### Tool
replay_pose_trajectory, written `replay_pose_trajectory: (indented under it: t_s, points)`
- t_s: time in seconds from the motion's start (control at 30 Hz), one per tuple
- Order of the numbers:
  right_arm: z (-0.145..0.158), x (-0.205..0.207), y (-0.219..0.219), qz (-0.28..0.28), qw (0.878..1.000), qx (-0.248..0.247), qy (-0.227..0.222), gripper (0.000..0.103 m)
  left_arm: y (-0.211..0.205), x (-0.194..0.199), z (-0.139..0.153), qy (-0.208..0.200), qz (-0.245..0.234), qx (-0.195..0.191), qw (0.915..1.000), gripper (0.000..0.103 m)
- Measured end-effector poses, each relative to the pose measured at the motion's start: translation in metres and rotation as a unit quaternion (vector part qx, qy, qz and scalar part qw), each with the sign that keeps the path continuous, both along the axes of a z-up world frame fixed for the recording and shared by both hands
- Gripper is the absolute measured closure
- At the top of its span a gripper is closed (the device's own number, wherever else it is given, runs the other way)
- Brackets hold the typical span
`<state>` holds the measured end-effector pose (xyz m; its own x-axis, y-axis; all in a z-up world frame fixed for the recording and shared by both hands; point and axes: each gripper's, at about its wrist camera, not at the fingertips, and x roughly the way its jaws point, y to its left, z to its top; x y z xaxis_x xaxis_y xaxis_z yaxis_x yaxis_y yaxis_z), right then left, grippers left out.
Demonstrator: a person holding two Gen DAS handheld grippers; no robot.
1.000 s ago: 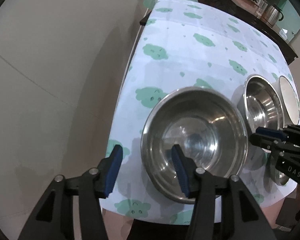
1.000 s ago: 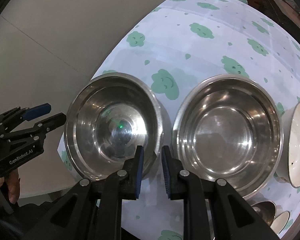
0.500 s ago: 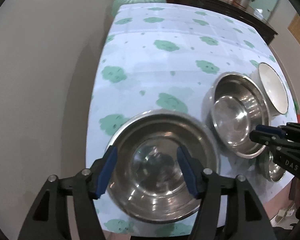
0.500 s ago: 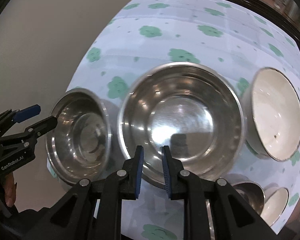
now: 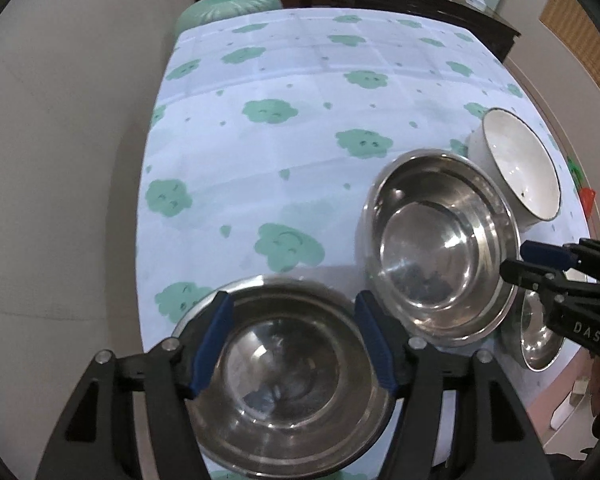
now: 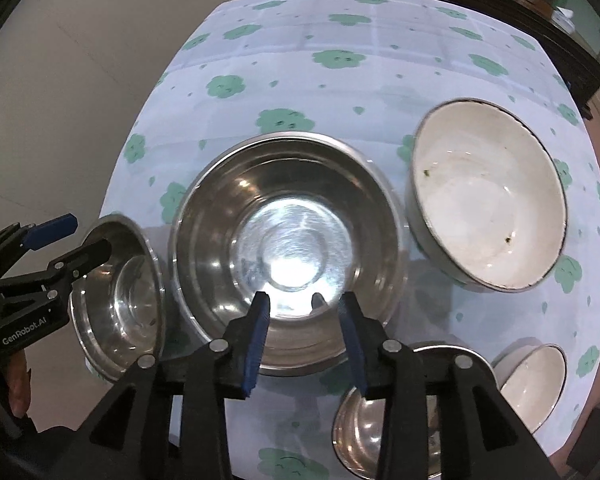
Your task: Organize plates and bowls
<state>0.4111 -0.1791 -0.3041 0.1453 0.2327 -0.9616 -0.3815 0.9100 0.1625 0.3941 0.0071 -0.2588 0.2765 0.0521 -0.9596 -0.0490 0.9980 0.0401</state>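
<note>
Two big steel bowls sit side by side at the near edge of the table (image 5: 300, 128). The left gripper (image 5: 296, 344) hangs over the left bowl (image 5: 292, 392), jaws spread, nothing between the pads. The right gripper (image 6: 304, 340) is opening above the near rim of the middle bowl (image 6: 288, 240), gripping nothing. A white bowl (image 6: 488, 200) stands just right of it; two small bowls sit nearer
</note>
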Motion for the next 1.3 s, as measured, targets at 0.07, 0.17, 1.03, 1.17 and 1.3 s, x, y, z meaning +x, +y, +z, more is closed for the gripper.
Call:
replay_pose_trajectory:
  t_s: [0.07, 0.17, 1.03, 1.17, 1.3]
  points:
    - [0.000, 0.003, -0.007, -0.011, 1.000, -0.002, -0.001, 0.064, -0.005, 0.006, -0.001, 0.001, -0.011, 0.002, 0.9999, 0.036]
    - [-0.001, 0.008, -0.016, -0.028, 1.000, -0.007, -0.003, 0.064, -0.013, 0.014, -0.002, 0.000, -0.027, 0.002, 0.9996, 0.032]
    - [-0.025, 0.021, -0.043, -0.074, 0.997, -0.013, 0.030, 0.064, -0.044, 0.055, -0.038, 0.048, -0.102, -0.015, 0.9935, 0.032]
    - [-0.027, 0.021, -0.044, -0.080, 0.996, -0.010, 0.032, 0.064, -0.043, 0.057, -0.041, 0.053, -0.104, -0.022, 0.9929, 0.033]
    - [-0.028, 0.022, -0.045, -0.084, 0.996, -0.005, 0.035, 0.069, -0.043, 0.057, -0.045, 0.057, -0.106, -0.021, 0.9925, 0.039]
